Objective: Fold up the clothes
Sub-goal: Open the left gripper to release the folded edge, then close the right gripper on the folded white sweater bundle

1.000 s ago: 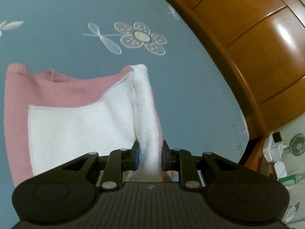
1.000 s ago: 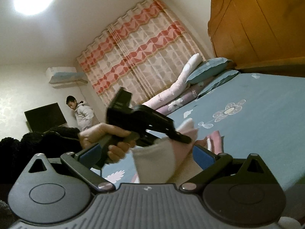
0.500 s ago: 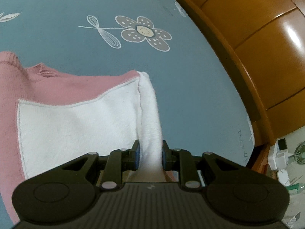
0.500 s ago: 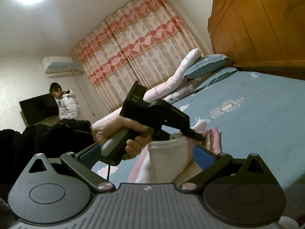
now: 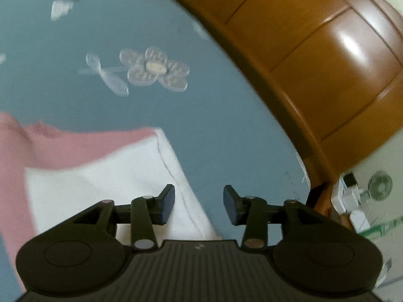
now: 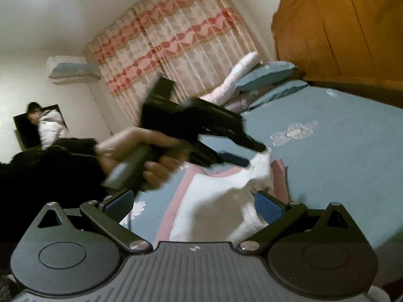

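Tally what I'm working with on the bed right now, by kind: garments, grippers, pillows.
Garments: 1, the pink and white garment lying on the blue bedsheet.
Grippers: 2, the left gripper and the right gripper, both with fingers apart.
Pillows: 2 blue pillows at the headboard; the pink roll beside them isn't counted.
Total: 5.
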A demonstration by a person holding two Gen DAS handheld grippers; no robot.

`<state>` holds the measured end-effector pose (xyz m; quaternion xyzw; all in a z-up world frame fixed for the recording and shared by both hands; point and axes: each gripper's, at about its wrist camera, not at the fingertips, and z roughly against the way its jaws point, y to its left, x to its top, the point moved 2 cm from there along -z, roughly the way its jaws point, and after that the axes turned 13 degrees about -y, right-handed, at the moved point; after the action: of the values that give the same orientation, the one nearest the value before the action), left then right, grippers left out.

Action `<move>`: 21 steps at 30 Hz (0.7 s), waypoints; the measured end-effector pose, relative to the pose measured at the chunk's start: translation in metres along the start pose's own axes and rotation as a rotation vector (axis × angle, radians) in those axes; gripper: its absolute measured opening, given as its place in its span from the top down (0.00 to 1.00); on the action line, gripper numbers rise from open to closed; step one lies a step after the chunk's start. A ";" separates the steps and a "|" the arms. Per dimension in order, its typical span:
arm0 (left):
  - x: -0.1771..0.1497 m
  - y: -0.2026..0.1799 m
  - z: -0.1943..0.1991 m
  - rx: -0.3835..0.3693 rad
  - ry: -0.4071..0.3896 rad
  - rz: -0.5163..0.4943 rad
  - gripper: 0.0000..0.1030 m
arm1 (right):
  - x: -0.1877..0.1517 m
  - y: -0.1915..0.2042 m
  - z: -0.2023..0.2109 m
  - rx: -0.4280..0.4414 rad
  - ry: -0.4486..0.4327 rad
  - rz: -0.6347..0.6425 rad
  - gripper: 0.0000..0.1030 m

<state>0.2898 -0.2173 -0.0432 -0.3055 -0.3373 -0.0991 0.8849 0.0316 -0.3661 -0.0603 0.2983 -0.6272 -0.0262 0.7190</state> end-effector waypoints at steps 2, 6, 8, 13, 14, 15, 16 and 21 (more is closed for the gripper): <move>0.000 0.006 0.018 0.022 -0.019 -0.065 0.49 | -0.002 -0.001 -0.006 -0.028 0.023 -0.003 0.00; -0.018 0.024 0.055 0.091 -0.038 -0.235 0.46 | -0.010 -0.009 -0.020 -0.127 0.091 -0.022 0.00; -0.037 0.033 0.073 0.126 -0.048 -0.330 0.43 | -0.014 -0.015 -0.027 -0.184 0.129 -0.028 0.01; -0.091 0.040 0.114 0.134 -0.080 -0.531 0.36 | -0.013 -0.026 -0.034 -0.258 0.165 -0.036 0.16; -0.102 0.040 0.121 0.130 -0.088 -0.571 0.35 | -0.013 -0.027 -0.036 -0.265 0.172 -0.038 0.21; -0.113 0.037 0.126 0.121 -0.096 -0.609 0.31 | -0.011 -0.030 -0.037 -0.271 0.175 -0.048 0.23; -0.124 0.034 0.131 0.111 -0.103 -0.647 0.28 | -0.012 -0.031 -0.039 -0.276 0.182 -0.062 0.23; -0.173 0.026 0.139 0.144 -0.131 -0.876 0.28 | -0.016 -0.029 -0.044 -0.294 0.195 -0.080 0.29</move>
<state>0.0947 -0.1176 -0.0880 -0.0771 -0.4964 -0.4213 0.7551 0.0787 -0.3656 -0.0899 0.2158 -0.5314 -0.1171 0.8108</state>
